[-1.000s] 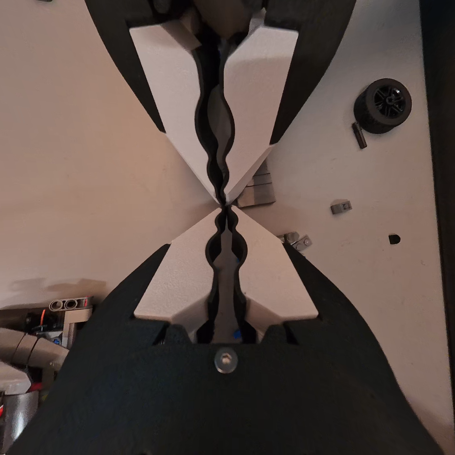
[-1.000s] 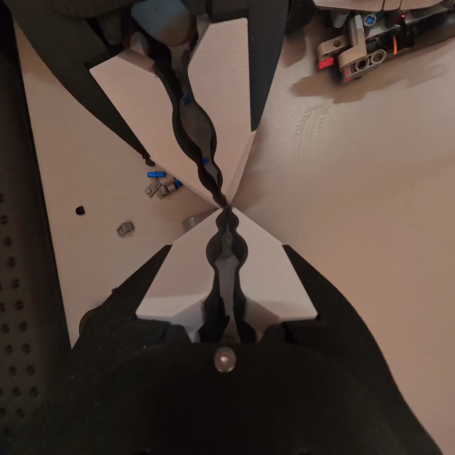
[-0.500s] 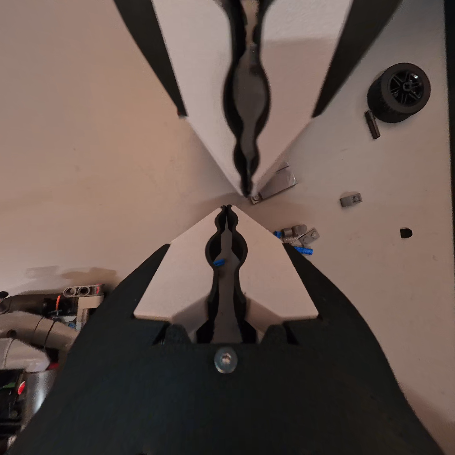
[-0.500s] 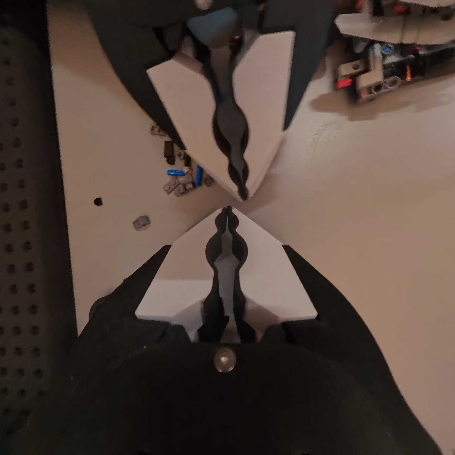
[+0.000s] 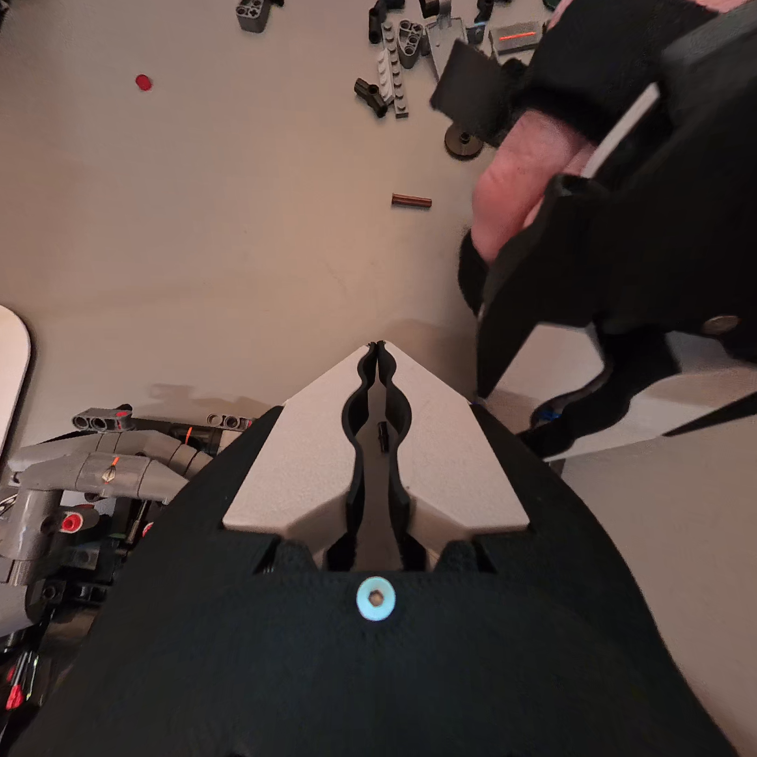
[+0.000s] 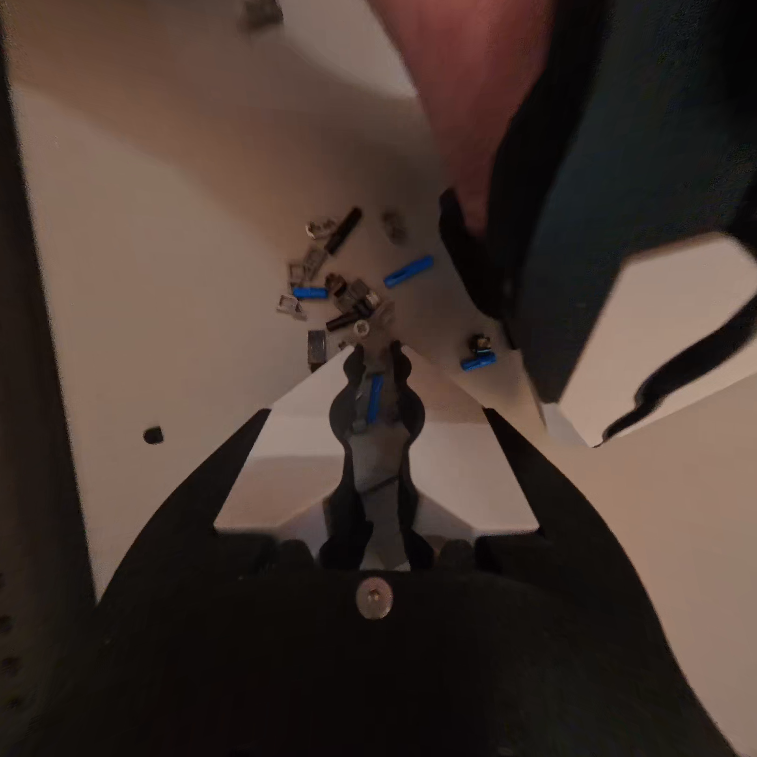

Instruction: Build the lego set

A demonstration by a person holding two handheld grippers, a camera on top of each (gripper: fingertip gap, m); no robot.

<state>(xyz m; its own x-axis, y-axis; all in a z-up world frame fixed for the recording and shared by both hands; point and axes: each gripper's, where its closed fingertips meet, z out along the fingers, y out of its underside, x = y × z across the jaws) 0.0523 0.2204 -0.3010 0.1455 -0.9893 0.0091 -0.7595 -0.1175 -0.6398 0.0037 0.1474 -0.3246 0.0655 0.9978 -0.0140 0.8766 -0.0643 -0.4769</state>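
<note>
Left gripper (image 5: 376,344) pressed together, apparently empty; right gripper (image 6: 375,348) slightly spread over scattered lego pieces (image 6: 348,286)

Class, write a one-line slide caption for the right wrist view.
Right gripper, fingertips slightly apart, over a scatter of small grey, black and blue Lego pieces on a pale table.

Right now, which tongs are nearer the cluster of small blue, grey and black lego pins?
Right. The right tongs hang directly over the cluster; the left tongs point at bare tabletop beside them.
</note>
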